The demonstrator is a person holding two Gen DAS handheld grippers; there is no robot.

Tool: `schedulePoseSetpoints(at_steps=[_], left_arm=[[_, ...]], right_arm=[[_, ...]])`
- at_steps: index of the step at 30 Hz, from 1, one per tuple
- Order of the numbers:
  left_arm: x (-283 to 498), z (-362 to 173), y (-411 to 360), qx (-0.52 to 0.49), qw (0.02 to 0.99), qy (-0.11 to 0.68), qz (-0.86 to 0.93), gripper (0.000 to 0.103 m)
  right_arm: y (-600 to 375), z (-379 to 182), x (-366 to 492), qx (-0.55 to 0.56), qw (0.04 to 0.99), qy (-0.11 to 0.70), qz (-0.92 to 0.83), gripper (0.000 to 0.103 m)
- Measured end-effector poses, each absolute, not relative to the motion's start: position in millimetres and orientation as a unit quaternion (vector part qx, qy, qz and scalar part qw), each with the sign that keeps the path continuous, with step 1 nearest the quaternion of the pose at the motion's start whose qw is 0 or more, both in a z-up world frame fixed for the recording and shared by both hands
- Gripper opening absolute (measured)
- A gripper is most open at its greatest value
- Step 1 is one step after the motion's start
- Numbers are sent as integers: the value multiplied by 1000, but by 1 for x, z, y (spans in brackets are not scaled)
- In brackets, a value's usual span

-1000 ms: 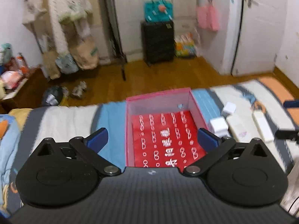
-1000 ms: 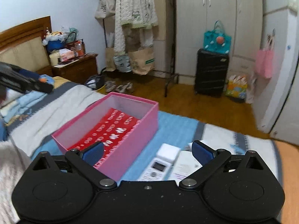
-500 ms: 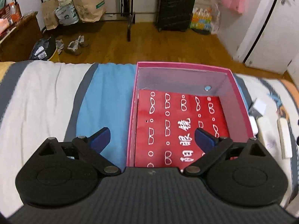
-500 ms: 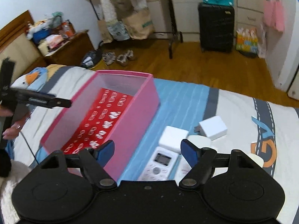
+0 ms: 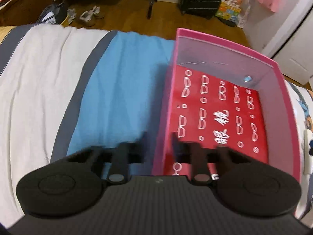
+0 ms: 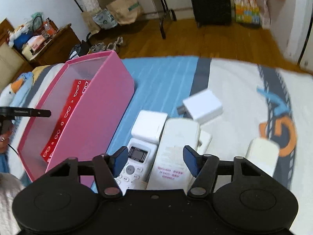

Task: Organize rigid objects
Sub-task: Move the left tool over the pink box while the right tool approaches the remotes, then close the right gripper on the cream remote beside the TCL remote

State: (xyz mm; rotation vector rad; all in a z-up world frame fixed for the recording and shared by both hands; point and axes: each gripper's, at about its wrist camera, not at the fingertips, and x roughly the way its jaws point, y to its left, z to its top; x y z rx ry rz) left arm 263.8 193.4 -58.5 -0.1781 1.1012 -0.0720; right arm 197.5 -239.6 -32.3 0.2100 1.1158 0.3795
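Observation:
A pink open box [image 5: 225, 47] [image 6: 109, 105] with a red patterned sheet [image 5: 221, 117] on its floor lies on the bed. My left gripper [image 5: 159, 143] is blurred; its fingers straddle the box's left wall, close together. My right gripper [image 6: 155, 159] is open above a white remote control [image 6: 137, 162] and a long white block with red print [image 6: 176, 152]. A white square box [image 6: 148, 125] and a white charger [image 6: 204, 105] lie just beyond. Another white object [image 6: 262, 156] lies to the right.
The bed has a blue, grey and white striped cover [image 5: 117, 90]. Beyond its edge is wooden floor [image 6: 215, 39] with shoes, paper bags, a clothes rack and a black suitcase [image 6: 211, 0]. A wooden nightstand [image 6: 49, 45] stands at the left.
Both grippers tilted down and moved closer to the bed. My left gripper's fingers closed in around the box's left wall. My right gripper came over the white items.

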Motion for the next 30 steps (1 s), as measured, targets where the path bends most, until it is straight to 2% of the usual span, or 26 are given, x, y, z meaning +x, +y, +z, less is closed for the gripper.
schedulePoseSetpoints(at_steps=[3, 5, 8, 15, 19, 23, 25, 28, 30], left_arm=[[269, -64, 192, -102, 842, 528, -45, 11], [271, -67, 189, -94, 841, 532, -41, 10], [271, -70, 186, -78, 844, 530, -24, 7], [270, -68, 188, -99, 838, 536, -22, 5], [270, -71, 188, -89, 833, 546, -19, 7], [265, -67, 179, -52, 839, 542, -18, 8], [264, -66, 178, -48, 840, 540, -15, 8], [260, -68, 180, -59, 839, 540, -8, 7], [259, -68, 176, -49, 843, 536, -7, 6]], right_arm=[[-237, -38, 200, 102, 823, 529, 179, 55], [-236, -45, 201, 99, 823, 531, 175, 46], [-238, -51, 203, 106, 820, 537, 169, 38], [-249, -59, 210, 138, 810, 550, 150, 37], [-250, -61, 210, 147, 808, 552, 142, 40], [-250, -58, 205, 115, 817, 552, 120, 61], [-252, -66, 208, 119, 813, 558, 117, 61], [-253, -84, 215, 136, 798, 578, 105, 74], [-254, -92, 218, 137, 792, 586, 100, 77]])
